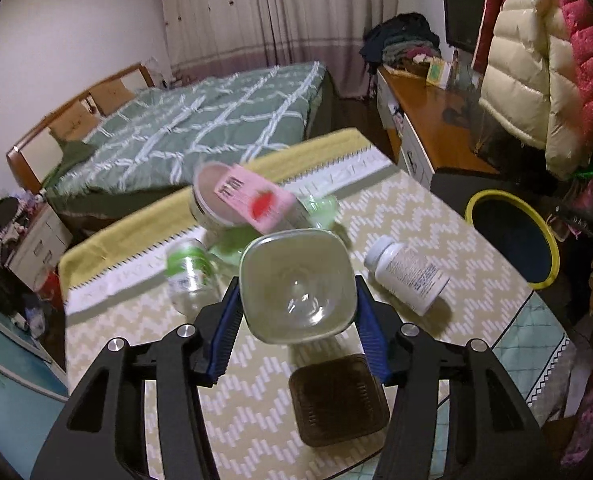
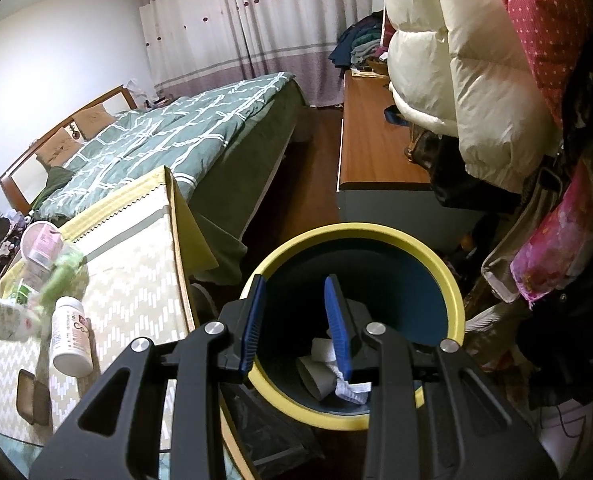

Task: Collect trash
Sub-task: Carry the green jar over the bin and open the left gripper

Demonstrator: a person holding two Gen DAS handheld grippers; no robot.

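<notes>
Bedroom surroundings are seen in both views: a wide bed with a green, white-checked quilt (image 1: 200,128) is set against striped pale curtains (image 1: 272,12), and a long brown-topped wooden sideboard (image 2: 376,140) runs along the wall beside it. Puffy cream and red quilted jackets (image 1: 536,64) are hung above that sideboard. Nearer, the counter, covered with a cream-and-white zigzag cloth (image 1: 416,216), is placed at the foot of the bed. Off the counter's right edge a round dark bin with a yellow rim (image 2: 356,232) is stood on the floor; a cardboard tube and crumpled white paper (image 2: 328,372) are seen lying in its bottom.

At the counter's far edge a blurred heap is made out: a round tub, a pink carton with a red strawberry print (image 1: 256,200) and green wrappers. A clear plastic bottle with a green label (image 1: 188,272) is laid on its side near the left edge, and a white pill bottle with a printed label (image 1: 406,272) is laid on its side near the right edge. A small dark brown square tray (image 1: 338,398) is placed near the front edge.

A clear, square-sided plastic cup (image 1: 298,284) is clamped between the blue pads of the left tongs (image 1: 298,320), lifted clear of the cloth, mouth turned toward the camera. The right tongs (image 2: 298,324) are held over the bin, partly parted, with nothing between the pads.
</notes>
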